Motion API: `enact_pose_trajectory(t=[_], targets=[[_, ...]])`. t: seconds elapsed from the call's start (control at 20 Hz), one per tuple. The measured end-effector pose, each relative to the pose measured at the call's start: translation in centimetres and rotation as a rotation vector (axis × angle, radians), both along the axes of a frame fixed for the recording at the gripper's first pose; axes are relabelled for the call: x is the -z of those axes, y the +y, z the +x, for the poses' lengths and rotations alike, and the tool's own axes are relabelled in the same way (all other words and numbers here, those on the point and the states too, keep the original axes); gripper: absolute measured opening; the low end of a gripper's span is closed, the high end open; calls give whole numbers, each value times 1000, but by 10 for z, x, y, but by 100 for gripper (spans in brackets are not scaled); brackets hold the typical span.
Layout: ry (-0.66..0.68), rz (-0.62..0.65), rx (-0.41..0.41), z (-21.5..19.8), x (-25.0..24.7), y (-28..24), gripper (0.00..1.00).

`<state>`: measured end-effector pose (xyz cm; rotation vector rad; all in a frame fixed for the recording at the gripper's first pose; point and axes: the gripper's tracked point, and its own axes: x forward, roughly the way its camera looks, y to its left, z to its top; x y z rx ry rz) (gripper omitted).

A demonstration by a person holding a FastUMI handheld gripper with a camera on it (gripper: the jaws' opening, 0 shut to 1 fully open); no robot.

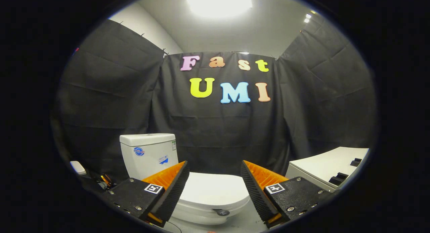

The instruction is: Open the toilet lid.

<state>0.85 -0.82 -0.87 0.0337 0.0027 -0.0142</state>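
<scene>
A white toilet stands ahead and slightly left of me, its tank (148,152) against the black cloth wall. The lid (211,191) lies flat and closed over the bowl, showing in the gap between my fingers and a little below them. A small dark round piece (221,212) sits at the lid's front rim. My gripper (213,174) is open, its two fingers spread wide with nothing between them but the view of the lid beyond. It hovers short of the lid, touching nothing.
A white cabinet or appliance (327,167) with dark slots stands to the right of the toilet. A small white object (78,167) and some dark and orange gear (105,181) lie low on the left. Pale floor (245,223) lies below the bowl.
</scene>
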Motion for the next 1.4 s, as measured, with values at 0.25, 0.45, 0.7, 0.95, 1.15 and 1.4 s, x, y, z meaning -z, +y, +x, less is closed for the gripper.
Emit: enact_pose_trajectory(t=[0.25, 0.45, 0.7, 0.95, 1.15, 1.4], targets=[[11, 110, -9, 11, 14, 0, 95], [20, 239, 7, 21, 30, -5, 95], [83, 421, 47, 33, 75, -10, 96], [129, 577, 114, 50, 107, -18, 96], [150, 704, 196, 55, 131, -30, 96], [169, 822, 259, 59, 166, -37, 95]])
